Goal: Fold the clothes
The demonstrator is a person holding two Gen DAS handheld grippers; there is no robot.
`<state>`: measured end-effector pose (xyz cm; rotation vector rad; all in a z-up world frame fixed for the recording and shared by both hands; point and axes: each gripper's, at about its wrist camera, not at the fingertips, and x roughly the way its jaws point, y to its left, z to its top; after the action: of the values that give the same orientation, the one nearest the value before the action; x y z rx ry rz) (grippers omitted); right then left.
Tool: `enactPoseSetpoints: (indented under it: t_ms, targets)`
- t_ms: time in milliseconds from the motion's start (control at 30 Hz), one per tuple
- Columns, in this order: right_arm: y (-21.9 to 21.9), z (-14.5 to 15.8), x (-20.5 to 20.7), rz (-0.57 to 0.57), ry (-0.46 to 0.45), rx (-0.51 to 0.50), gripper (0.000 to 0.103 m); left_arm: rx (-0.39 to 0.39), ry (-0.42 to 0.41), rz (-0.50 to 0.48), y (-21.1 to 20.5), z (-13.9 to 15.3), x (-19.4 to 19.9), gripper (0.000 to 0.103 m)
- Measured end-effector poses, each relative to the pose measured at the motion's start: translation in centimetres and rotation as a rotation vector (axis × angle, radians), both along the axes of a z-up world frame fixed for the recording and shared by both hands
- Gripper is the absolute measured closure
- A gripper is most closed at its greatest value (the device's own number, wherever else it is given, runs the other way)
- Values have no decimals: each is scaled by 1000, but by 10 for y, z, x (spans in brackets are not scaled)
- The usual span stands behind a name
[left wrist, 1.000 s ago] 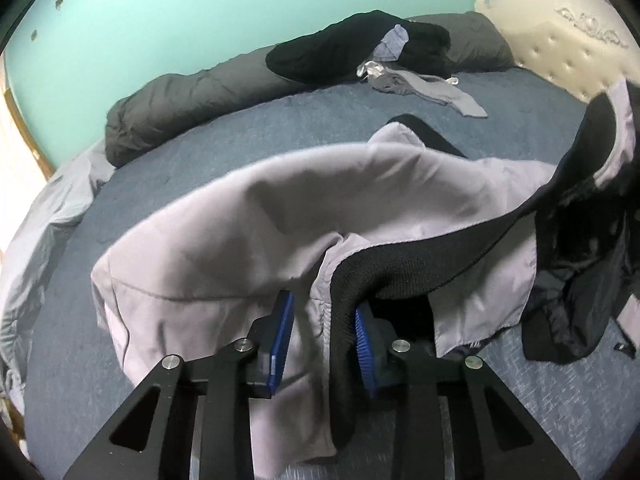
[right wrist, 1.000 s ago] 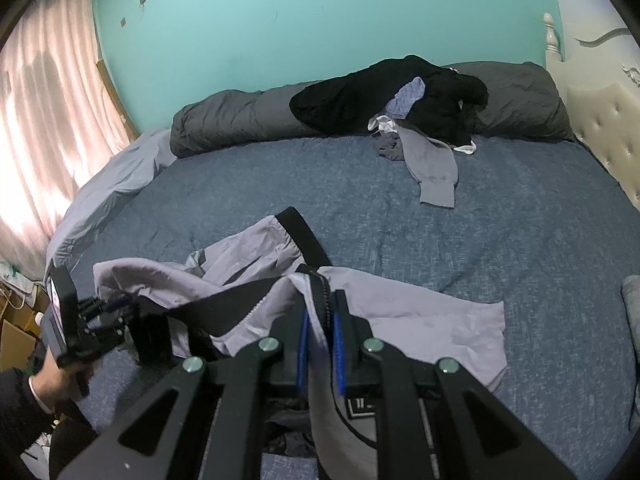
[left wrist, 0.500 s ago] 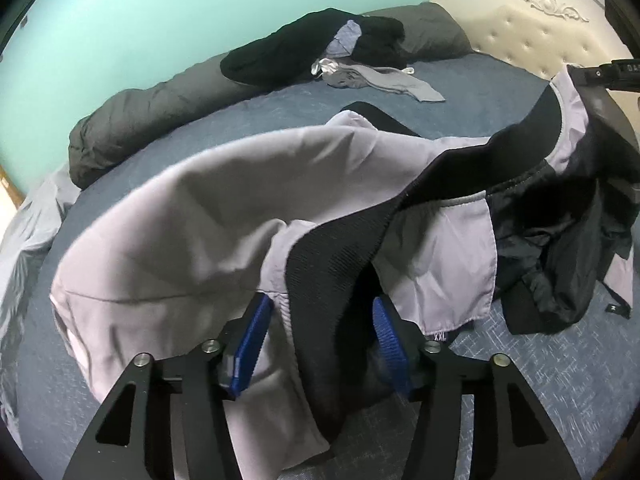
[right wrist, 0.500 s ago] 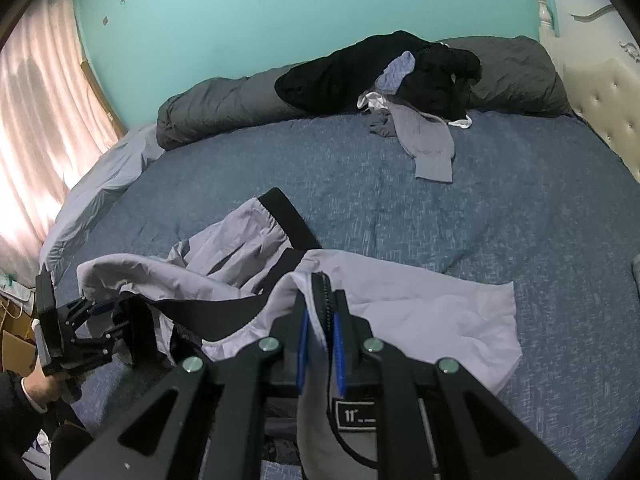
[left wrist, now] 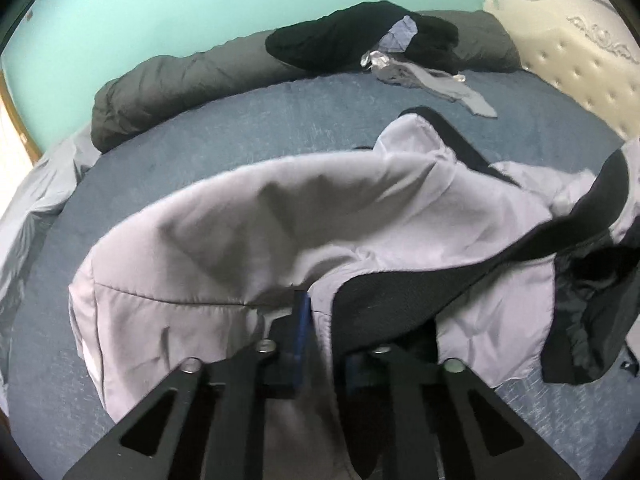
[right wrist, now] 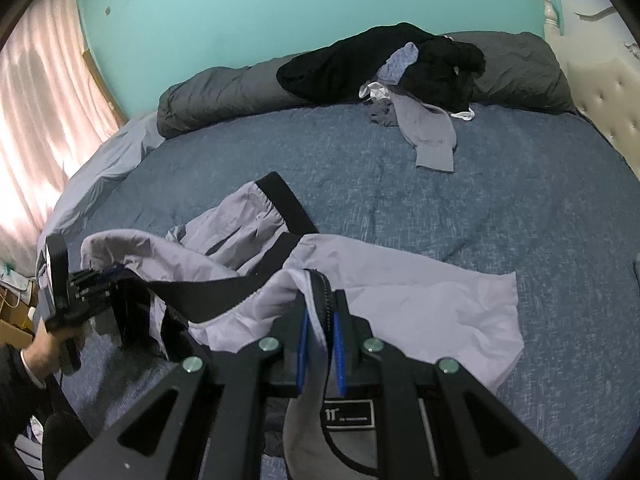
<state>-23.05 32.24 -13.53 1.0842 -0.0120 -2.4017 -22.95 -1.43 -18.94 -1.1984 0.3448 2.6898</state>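
- A bedroom with a turquoise wall (right wrist: 240, 8), pink curtains (right wrist: 44, 112) at the side and a cream tufted headboard (left wrist: 580, 52); the work surface is a bed under a blue bedspread (right wrist: 460, 208).
- Along the far edge lies a rolled dark grey duvet (right wrist: 224, 96), with a pile of black and grey clothes (right wrist: 404, 68) on it and a grey garment (right wrist: 432, 140) trailing onto the spread.
- The task's thing, a light grey jacket (right wrist: 400, 300) with black ribbed trim and a zip, lies near the front edge of the bed, partly spread on the bedspread and partly lifted between the two tools.
- The left gripper (left wrist: 324, 344) had its jaws spread half a second ago; they are closing now with the grey cloth and the black ribbed band (left wrist: 400, 288) between the blue pads (left wrist: 301, 332).
- This looks like a re-grip: the left side let go briefly and took a fresh bite at the hem.
- The right gripper (right wrist: 320, 344) is pinched on the zip edge (right wrist: 322, 292) of the jacket, unchanged over the last second, and has come lower toward the bed.
- In the right wrist view a hand (right wrist: 48, 344) carries the left tool at the frame's left, the band strung from it.
- Judgement: with both edges secured, the jacket could be pulled taut and laid flat; folding proper seems not yet begun.
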Motion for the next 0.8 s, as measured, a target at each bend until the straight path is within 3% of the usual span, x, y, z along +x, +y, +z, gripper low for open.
enactPoseSetpoints:
  t_ms: [200,300,633,800]
  targets:
    - [1,25,12,1,72,-10,93,32,73,-13,-4,54,9,94]
    - [0,54,22,5,125,-10,94,61,138,-14,-5,104,18,94]
    - [12,203,71,-18,386,-23,95,95,330,-24,-3,279,56,95]
    - [24,277,105,-33,511,-30,95,65,424,-49,1,370,82,95]
